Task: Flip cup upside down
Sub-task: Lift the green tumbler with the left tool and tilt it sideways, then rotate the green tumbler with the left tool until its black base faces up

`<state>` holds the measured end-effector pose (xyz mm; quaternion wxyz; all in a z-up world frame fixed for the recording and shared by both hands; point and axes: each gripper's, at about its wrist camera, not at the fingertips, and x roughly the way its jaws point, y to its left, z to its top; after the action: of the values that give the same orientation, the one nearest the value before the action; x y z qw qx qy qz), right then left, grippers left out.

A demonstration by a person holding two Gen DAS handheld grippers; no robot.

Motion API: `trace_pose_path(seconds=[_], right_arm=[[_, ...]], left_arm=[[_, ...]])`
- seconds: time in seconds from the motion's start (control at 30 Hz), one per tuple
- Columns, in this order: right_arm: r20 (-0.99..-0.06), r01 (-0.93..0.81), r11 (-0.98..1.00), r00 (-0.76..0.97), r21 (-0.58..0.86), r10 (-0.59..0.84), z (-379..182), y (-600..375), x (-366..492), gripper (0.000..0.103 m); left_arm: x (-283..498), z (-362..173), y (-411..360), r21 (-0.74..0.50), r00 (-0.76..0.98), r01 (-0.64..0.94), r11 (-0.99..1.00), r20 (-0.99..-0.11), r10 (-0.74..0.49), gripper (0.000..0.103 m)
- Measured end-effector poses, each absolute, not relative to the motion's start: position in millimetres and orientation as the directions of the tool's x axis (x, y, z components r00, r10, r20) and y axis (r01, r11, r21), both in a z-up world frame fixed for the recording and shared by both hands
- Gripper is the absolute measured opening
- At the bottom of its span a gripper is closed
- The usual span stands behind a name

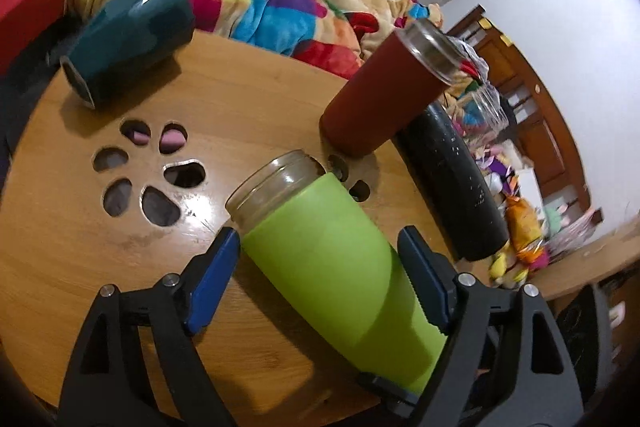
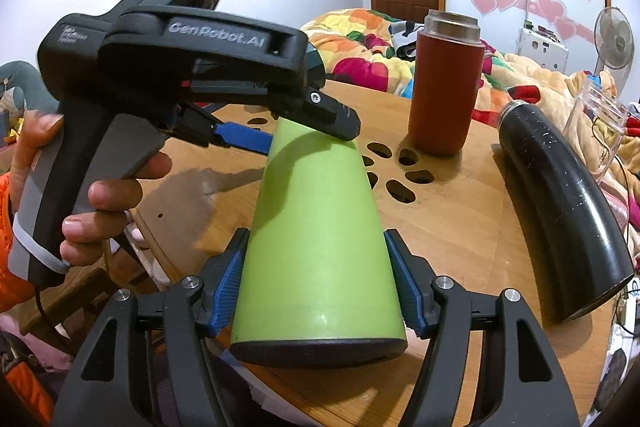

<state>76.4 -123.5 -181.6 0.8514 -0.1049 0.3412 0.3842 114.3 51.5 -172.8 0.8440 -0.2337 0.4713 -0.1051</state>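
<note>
The green cup has a clear glass rim and a black base. It is held tilted above the round wooden table, its mouth toward the table's middle. My left gripper is shut on its upper body. My right gripper is shut on the cup near its base. In the right wrist view the left gripper clamps the cup's far end and a hand holds its handle.
A red flask stands upright near the middle. A black bottle lies on its side at the right edge. A teal cup lies at the far left. Paw-shaped cut-outs pierce the tabletop. A bed with a colourful blanket is behind.
</note>
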Motion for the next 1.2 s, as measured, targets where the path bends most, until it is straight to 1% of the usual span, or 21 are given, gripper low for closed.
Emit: trace_pose_path(seconds=[0.13, 0.23, 0.3, 0.37, 0.4, 0.47, 0.5, 0.53, 0.57, 0.63, 0.73, 0.87, 1.2], right_arm=[[-0.669, -0.719, 0.687, 0.461, 0.103, 0.583, -181.2, -123.8, 78.6, 0.062], [-0.677, -0.702, 0.702, 0.46, 0.119, 0.574, -181.3, -125.8, 78.6, 0.063], [-0.687, -0.69, 0.715, 0.467, 0.111, 0.557, -183.4, -126.5, 76.9, 0.064], [-0.697, -0.681, 0.725, 0.47, 0.105, 0.542, -186.5, -129.8, 73.0, 0.064], [-0.701, -0.676, 0.729, 0.469, 0.107, 0.538, -187.7, -131.6, 71.1, 0.064], [-0.708, -0.66, 0.742, 0.467, 0.119, 0.529, -191.4, -138.3, 67.1, 0.064], [-0.71, -0.652, 0.749, 0.47, 0.122, 0.525, -193.0, -140.9, 65.4, 0.064], [-0.713, -0.644, 0.755, 0.472, 0.124, 0.519, -194.7, -143.3, 63.6, 0.064], [-0.708, -0.633, 0.766, 0.488, 0.115, 0.51, -194.1, -146.7, 60.8, 0.063], [-0.708, -0.624, 0.771, 0.488, 0.126, 0.511, -193.6, -149.2, 58.1, 0.062], [-0.707, -0.612, 0.782, 0.5, 0.12, 0.5, -191.6, -152.8, 52.9, 0.062], [-0.687, -0.606, 0.788, 0.527, 0.11, 0.501, -182.0, -159.7, 44.5, 0.062], [-0.589, -0.615, 0.787, 0.621, 0.042, 0.517, -131.8, -167.5, 27.4, 0.061]], left_arm=[[103.0, -155.2, 43.8, -0.428, 0.574, 0.001, 0.904, -0.74, -0.351, 0.08], [85.7, -135.0, 31.1, -0.375, 0.63, 0.059, 0.925, -0.705, -0.326, 0.08], [74.3, -121.5, 17.2, -0.336, 0.659, 0.126, 0.933, -0.675, -0.332, 0.076], [68.6, -115.5, 2.9, -0.301, 0.66, 0.185, 0.936, -0.667, -0.345, 0.063], [68.3, -114.9, -3.7, -0.287, 0.653, 0.209, 0.935, -0.671, -0.352, 0.059], [69.0, -117.3, -13.9, -0.269, 0.634, 0.232, 0.935, -0.687, -0.355, 0.041], [70.2, -120.9, -17.6, -0.268, 0.619, 0.238, 0.933, -0.699, -0.359, 0.037], [71.9, -124.6, -19.7, -0.273, 0.607, 0.239, 0.932, -0.707, -0.363, 0.031], [73.0, -129.0, -21.2, -0.282, 0.594, 0.237, 0.93, -0.715, -0.369, 0.026], [72.6, -132.3, -22.2, -0.29, 0.591, 0.234, 0.928, -0.715, -0.373, 0.021], [70.4, -131.7, -23.2, -0.291, 0.588, 0.232, 0.928, -0.718, -0.372, 0.017], [65.5, -125.4, -23.5, -0.293, 0.588, 0.242, 0.925, -0.714, -0.38, 0.016], [46.7, -83.1, -27.3, -0.301, 0.632, 0.32, 0.899, -0.639, -0.439, 0.016]])
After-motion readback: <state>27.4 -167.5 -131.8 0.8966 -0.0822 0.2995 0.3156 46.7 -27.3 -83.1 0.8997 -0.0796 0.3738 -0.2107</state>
